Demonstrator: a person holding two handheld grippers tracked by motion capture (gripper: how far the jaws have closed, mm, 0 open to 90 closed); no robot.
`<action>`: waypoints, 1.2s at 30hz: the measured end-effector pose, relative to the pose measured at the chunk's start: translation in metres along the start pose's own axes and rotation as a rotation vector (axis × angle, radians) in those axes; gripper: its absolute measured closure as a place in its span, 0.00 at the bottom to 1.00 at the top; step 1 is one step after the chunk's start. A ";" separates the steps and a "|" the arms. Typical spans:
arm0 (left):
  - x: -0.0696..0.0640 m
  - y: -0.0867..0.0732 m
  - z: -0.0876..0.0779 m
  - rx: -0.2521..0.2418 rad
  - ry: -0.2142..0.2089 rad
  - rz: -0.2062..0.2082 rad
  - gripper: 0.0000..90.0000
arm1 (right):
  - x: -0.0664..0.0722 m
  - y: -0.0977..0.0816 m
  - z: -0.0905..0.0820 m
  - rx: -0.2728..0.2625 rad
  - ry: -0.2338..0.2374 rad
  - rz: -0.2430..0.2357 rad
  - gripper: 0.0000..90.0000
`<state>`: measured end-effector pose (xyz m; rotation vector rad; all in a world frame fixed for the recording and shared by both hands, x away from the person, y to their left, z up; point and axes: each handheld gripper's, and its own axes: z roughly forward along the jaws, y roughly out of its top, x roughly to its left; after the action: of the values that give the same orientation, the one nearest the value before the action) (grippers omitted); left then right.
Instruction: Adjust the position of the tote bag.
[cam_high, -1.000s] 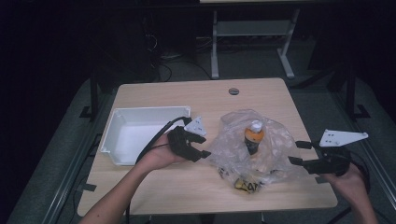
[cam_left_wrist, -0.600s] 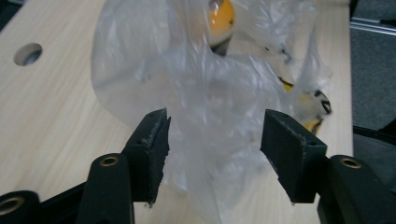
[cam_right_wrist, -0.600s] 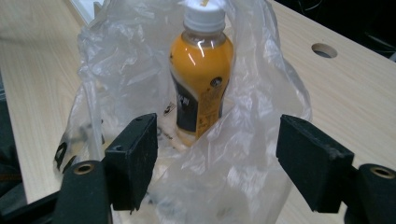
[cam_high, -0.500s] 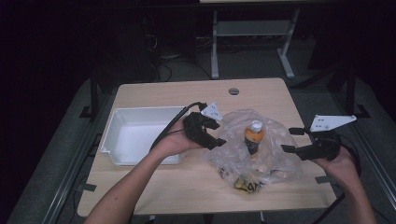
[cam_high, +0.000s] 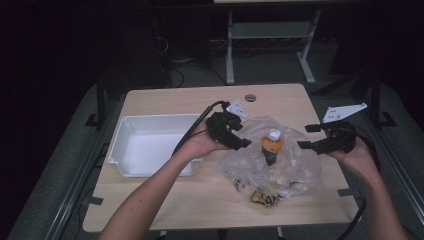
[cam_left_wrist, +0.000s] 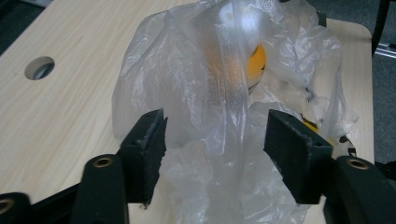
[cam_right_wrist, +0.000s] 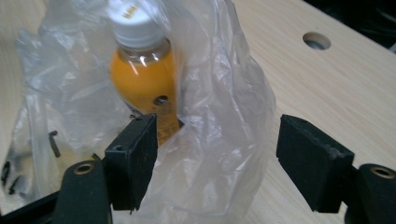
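A white bin (cam_high: 145, 145) sits left of the left hand-held gripper (cam_high: 234, 134), whose jaws, just narrowing, stand apart astride loose film of the plastic bag (cam_high: 272, 165). The orange bottle (cam_high: 270, 148) stands inside on the counter (cam_high: 190, 100), between the grippers. The right hand-held gripper (cam_high: 312, 137) gapes too. Best pinch only film on both sides, then spread gently.

We see a pale wooden worktop (cam_high: 200, 195) with a round hole (cam_high: 250, 97) beyond the left gripper (cam_high: 241, 134). On it lie a white tray (cam_high: 120, 150) — just outside that gripper — and a crumpled clear bag (cam_high: 295, 170) between both grippers, the right gripper (cam_high: 306, 136) at its far edge.
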<state>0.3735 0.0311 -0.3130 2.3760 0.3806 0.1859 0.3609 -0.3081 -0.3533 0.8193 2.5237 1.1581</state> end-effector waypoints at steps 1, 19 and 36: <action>0.000 0.000 0.002 0.006 0.010 0.003 0.47 | -0.002 0.000 0.003 0.008 0.005 -0.002 0.36; -0.004 -0.016 0.039 0.037 0.070 0.061 0.93 | -0.009 0.000 0.025 0.108 -0.023 -0.032 0.99; 0.000 -0.050 0.074 0.034 0.131 -0.088 0.96 | -0.009 -0.029 0.047 0.136 -0.014 0.045 1.00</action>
<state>0.3800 0.0194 -0.4018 2.3816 0.5527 0.2972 0.3771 -0.2996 -0.4066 0.9186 2.6078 0.9986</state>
